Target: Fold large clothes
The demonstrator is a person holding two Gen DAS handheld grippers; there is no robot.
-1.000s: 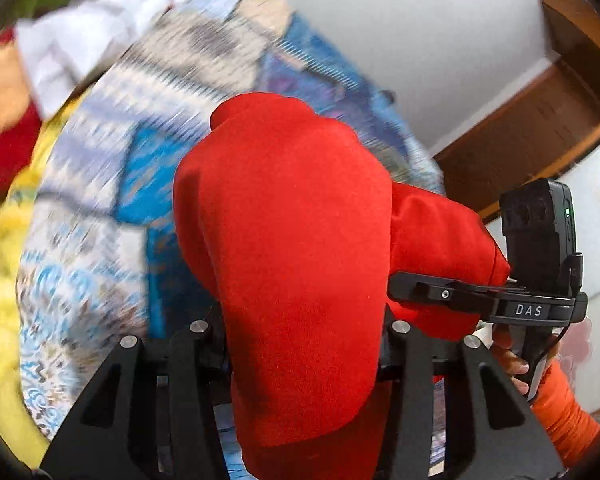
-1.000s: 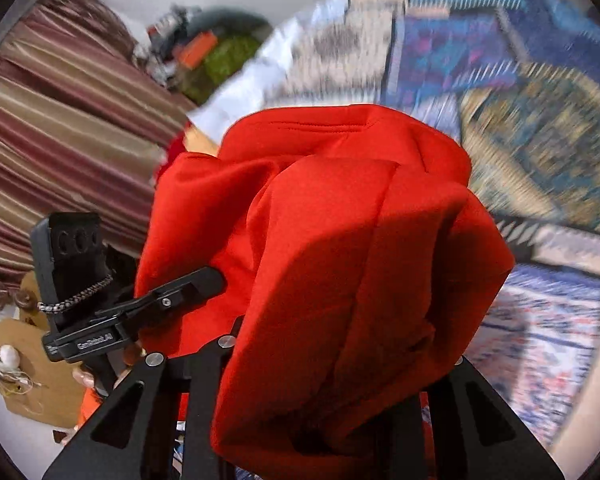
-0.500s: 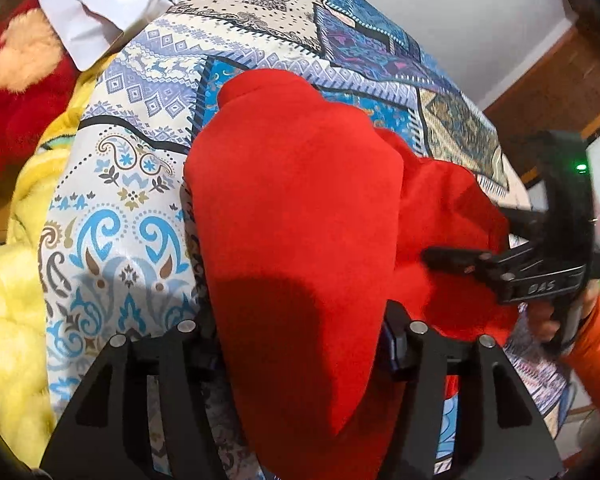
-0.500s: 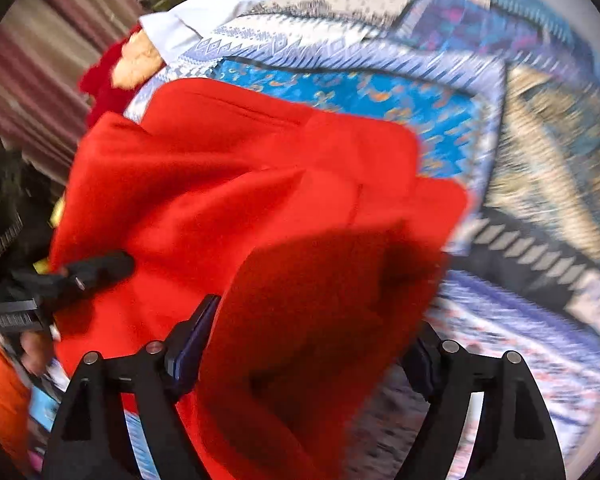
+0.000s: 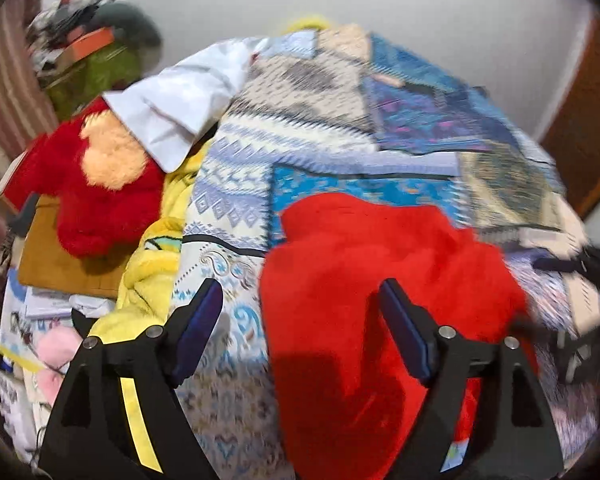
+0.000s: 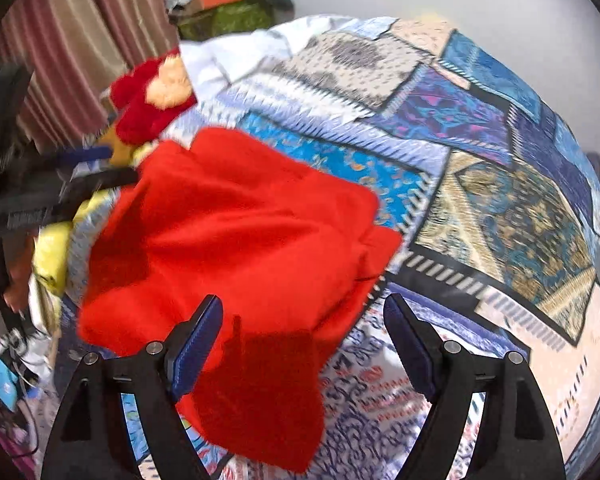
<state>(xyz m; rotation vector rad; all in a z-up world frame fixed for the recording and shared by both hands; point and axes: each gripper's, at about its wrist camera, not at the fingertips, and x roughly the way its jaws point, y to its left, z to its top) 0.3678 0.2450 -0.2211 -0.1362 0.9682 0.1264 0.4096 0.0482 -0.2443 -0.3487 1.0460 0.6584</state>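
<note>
A red garment (image 5: 380, 280) lies in a folded heap on the patterned bedspread (image 5: 320, 120). It also shows in the right wrist view (image 6: 236, 248). My left gripper (image 5: 300, 316) is open and empty, just above the garment's near left part; the garment lies partly between its fingers. My right gripper (image 6: 304, 328) is open and empty above the garment's near right edge. The left gripper appears blurred at the left edge of the right wrist view (image 6: 40, 196).
A red and peach plush toy (image 5: 100, 176), a white cloth (image 5: 180, 108) and a yellow blanket (image 5: 152, 260) lie at the bed's left side. Striped curtains (image 6: 72, 40) hang behind. A wooden door (image 5: 588, 120) is at the right.
Both grippers have opened and let go of the red garment, which has dropped onto the bedspread. Both grippers have pulled back from it.
</note>
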